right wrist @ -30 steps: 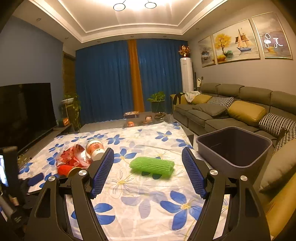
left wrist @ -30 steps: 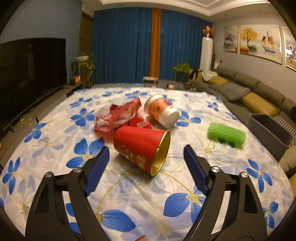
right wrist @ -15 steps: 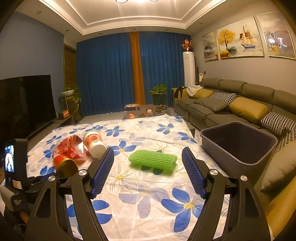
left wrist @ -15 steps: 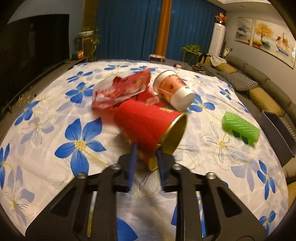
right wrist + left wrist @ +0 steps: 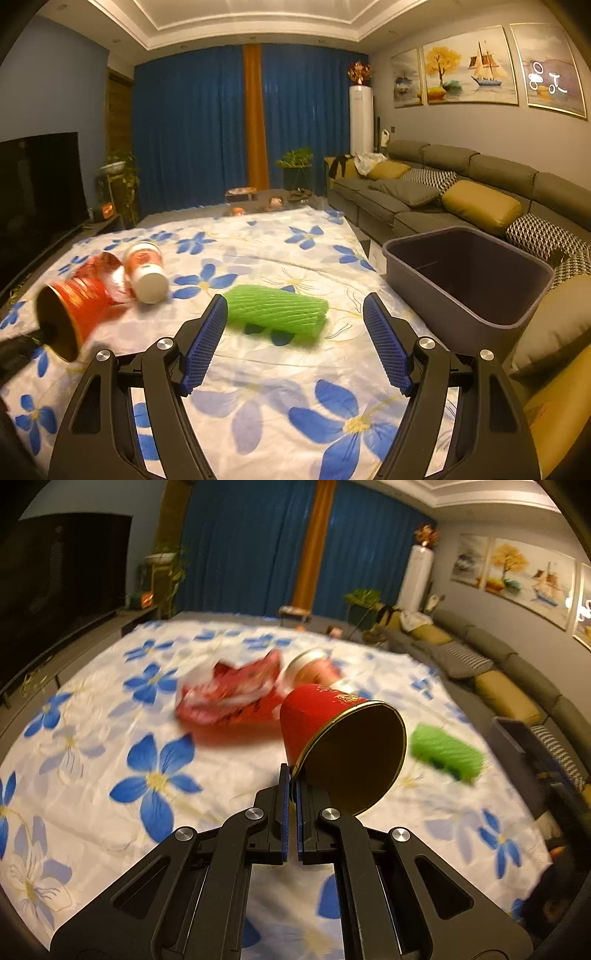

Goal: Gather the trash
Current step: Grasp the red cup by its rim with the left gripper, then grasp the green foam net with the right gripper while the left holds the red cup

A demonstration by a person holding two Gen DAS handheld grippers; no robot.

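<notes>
Left gripper (image 5: 291,775) clamped on rim of red cup (image 5: 317,716): gold inside, gold trim, tilted above floral cloth (image 5: 110,746). Right gripper (image 5: 295,332) spread wide, holding nothing, near green foam sleeve (image 5: 277,308).

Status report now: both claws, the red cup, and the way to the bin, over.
Left claw shut on red cup rim, cup off the cloth. Right claw open, empty, above green foam net. Grey bin open, nothing blocking.

black hand-held gripper (image 5: 293,343), blue ribbed pads (image 5: 205,341), silver screws
</notes>
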